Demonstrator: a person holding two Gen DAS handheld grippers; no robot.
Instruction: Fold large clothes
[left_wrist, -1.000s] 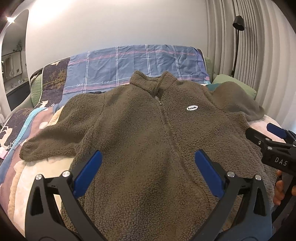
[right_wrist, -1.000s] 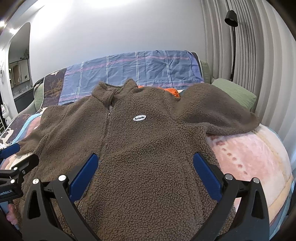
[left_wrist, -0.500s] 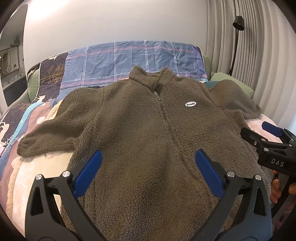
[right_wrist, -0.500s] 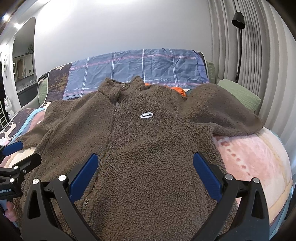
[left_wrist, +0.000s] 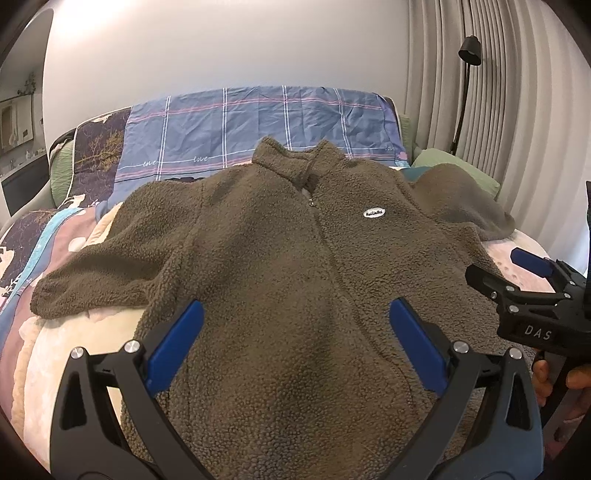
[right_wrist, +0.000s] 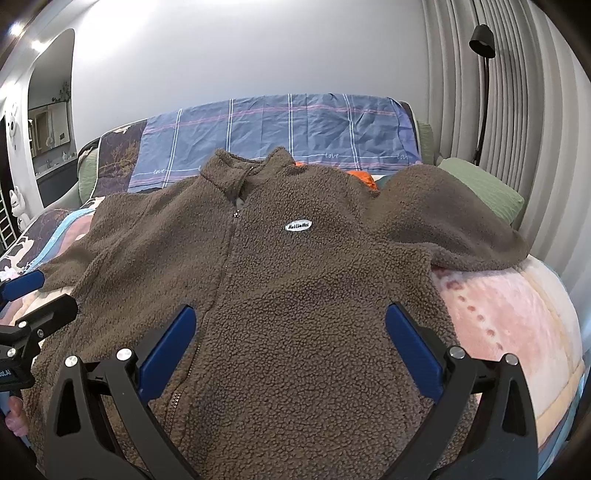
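A large brown fleece jacket (left_wrist: 280, 266) lies front-up on the bed, zipped, collar at the far end; it also shows in the right wrist view (right_wrist: 295, 280). Its left sleeve (left_wrist: 96, 277) stretches out to the left. Its right sleeve (right_wrist: 443, 221) lies bunched at the far right. My left gripper (left_wrist: 295, 325) is open and empty above the jacket's lower part. My right gripper (right_wrist: 290, 325) is open and empty above the lower right front. Each gripper shows at the edge of the other's view.
The bed (right_wrist: 517, 314) has a pink patterned cover. A blue plaid sheet (left_wrist: 258, 122) covers the head end. A green pillow (right_wrist: 484, 184) and a black floor lamp (right_wrist: 484, 74) stand at the right by the curtain. Something orange (right_wrist: 360, 177) peeks out behind the jacket.
Both grippers have shifted slightly over the jacket, both still open. The jacket has not moved.
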